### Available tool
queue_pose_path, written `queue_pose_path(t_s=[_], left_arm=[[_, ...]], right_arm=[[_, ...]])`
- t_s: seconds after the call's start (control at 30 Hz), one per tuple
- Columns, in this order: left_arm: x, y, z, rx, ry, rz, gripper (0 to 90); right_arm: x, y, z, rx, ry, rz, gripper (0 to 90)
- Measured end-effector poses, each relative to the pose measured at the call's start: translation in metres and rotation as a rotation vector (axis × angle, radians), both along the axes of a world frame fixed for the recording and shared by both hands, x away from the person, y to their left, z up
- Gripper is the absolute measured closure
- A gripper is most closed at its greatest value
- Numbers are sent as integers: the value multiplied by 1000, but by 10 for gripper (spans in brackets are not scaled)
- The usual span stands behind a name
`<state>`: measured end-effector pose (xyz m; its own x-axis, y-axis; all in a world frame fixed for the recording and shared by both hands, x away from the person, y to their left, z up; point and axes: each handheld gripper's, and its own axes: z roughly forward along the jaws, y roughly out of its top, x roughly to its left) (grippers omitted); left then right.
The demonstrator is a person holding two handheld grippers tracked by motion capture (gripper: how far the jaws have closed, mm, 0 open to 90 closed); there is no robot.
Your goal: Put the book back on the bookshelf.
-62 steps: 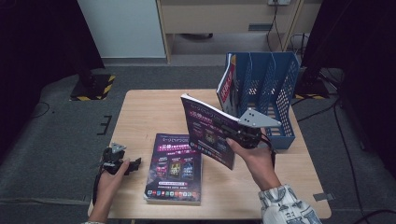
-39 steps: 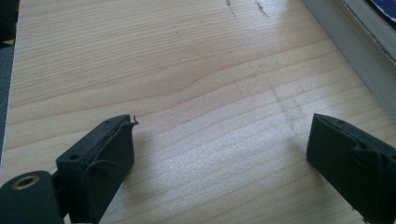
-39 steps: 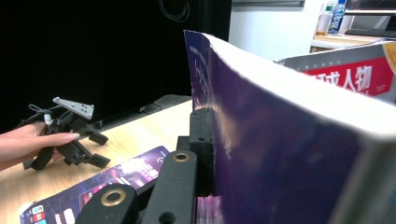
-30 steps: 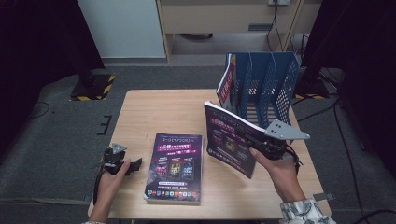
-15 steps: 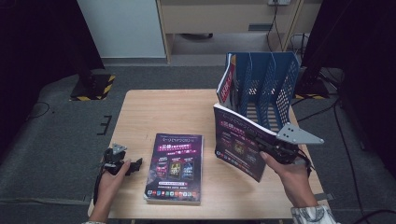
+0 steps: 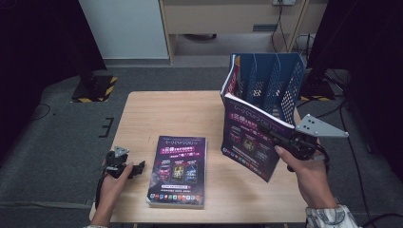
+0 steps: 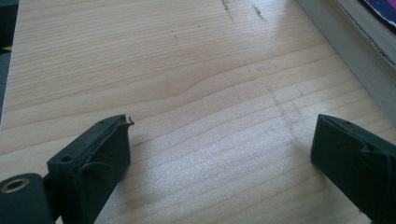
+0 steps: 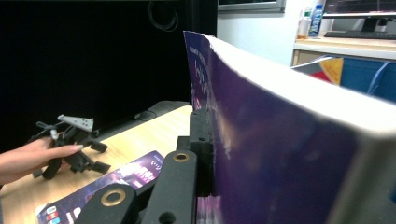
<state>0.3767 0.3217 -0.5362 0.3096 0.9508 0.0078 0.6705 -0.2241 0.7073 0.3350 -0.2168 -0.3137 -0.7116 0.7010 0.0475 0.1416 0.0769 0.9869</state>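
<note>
We see right gripper (image 6: 278, 135) clamped on purple book (image 6: 249, 137), now lifted upright and carried closer to blue file rack (image 6: 273, 78) than a second ago; slotting likely next. Left gripper (image 6: 124, 166) idle, jaws apart, beside second book (image 6: 178, 171) on table (image 6: 166, 109).

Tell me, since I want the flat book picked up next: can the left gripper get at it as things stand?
Probably yes. The left gripper rests open on the table just beside the flat book, with bare wood between them. The right gripper holds the other book well clear.
</note>
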Motion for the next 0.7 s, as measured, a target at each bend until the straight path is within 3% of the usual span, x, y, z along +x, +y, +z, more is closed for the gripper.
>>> queue_pose_path(t_s=[0.13, 0.37, 0.7], left_arm=[[0, 0, 0, 0, 0, 0, 41], [0, 0, 0, 1, 1, -1, 40], [0, 0, 0, 2, 1, -1, 41]], right_arm=[[4, -3, 10, -1, -9, -17, 827], [16, -13, 34, 2, -17, -109, 826], [32, -27, 49, -45, -4, -227, 826]])
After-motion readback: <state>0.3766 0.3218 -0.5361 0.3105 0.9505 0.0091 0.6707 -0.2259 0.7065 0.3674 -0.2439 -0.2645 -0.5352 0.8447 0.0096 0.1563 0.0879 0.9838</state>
